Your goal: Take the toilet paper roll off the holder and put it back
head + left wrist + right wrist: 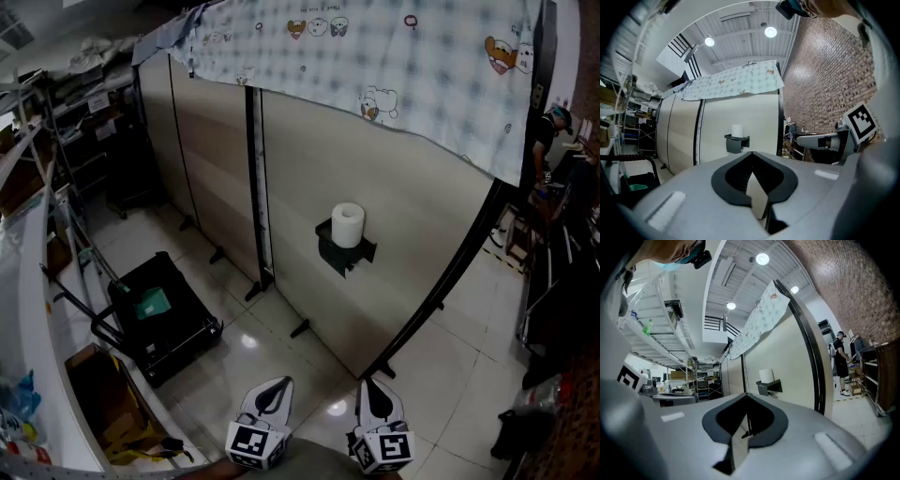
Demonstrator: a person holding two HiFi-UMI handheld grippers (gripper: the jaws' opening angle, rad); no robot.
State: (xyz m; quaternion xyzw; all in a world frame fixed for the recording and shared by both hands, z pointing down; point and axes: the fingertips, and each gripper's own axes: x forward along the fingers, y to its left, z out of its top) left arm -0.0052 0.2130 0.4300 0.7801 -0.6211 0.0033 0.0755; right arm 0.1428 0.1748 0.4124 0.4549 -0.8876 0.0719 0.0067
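Note:
A white toilet paper roll (348,225) stands upright on a dark holder (343,251) fixed to a beige partition wall (403,234). The roll (737,130) and holder (736,142) show far off in the left gripper view, and the roll (766,376) and holder (769,387) likewise in the right gripper view. My left gripper (273,392) and right gripper (374,393) hang low at the bottom of the head view, well short of the wall. Both are shut with nothing between their jaws.
A black cart (159,319) with a green item stands on the tiled floor at the left, beside shelving (56,141) and a cardboard box (108,398). A patterned cloth (375,56) drapes over the partition top. A person (553,131) stands at the far right.

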